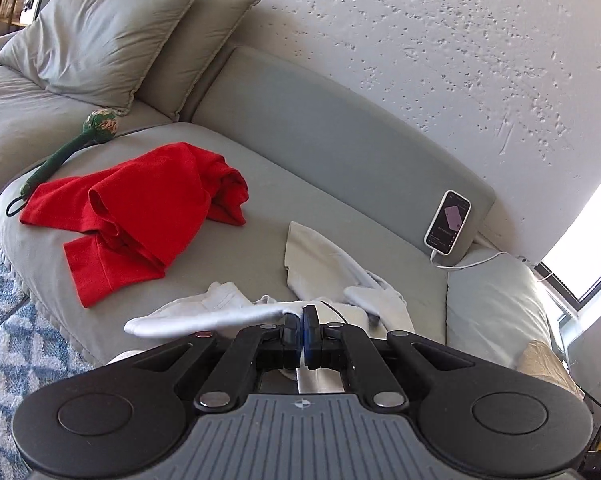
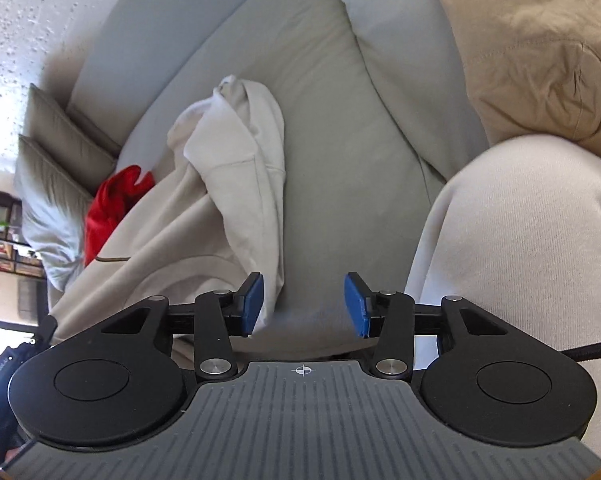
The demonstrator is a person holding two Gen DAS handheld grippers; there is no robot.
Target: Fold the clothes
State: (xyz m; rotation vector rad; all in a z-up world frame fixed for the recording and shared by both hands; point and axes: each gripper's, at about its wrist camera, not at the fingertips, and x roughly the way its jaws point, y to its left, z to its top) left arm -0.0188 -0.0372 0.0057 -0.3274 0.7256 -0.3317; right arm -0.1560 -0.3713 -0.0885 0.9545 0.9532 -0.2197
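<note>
At the far left of the left wrist view a grey sofa (image 1: 148,148) carries two grey pillows (image 1: 100,44) against its back, and a green fabric-covered stick with a round head (image 1: 66,152) lies just beside a crumpled red garment (image 1: 140,212) on the left half of the seat. Nearer and to the right, the left gripper (image 1: 301,326) has its jaws pressed together, pinching a white edge of the cream garment (image 1: 324,260), which lies in a rumpled heap at the near middle of the seat; a pale strip of it stretches out to the left from the pinch. Further right, a phone (image 1: 448,222) in a white case leans on the sofa's back cushion with a white cable (image 1: 476,264) running from its lower end towards the window at the far right. In the right wrist view the same cream garment (image 2: 236,160) drapes over the grey seat on the left, its edge touching or nearly touching the left blue pad (image 2: 253,304), though the angle leaves that unclear. The right gripper (image 2: 304,306) stands spread, with only bare cushion between its pads. At the right lie a person's pale-trousered leg (image 2: 520,248) and, farther off, a tan cushion (image 2: 540,48).
</note>
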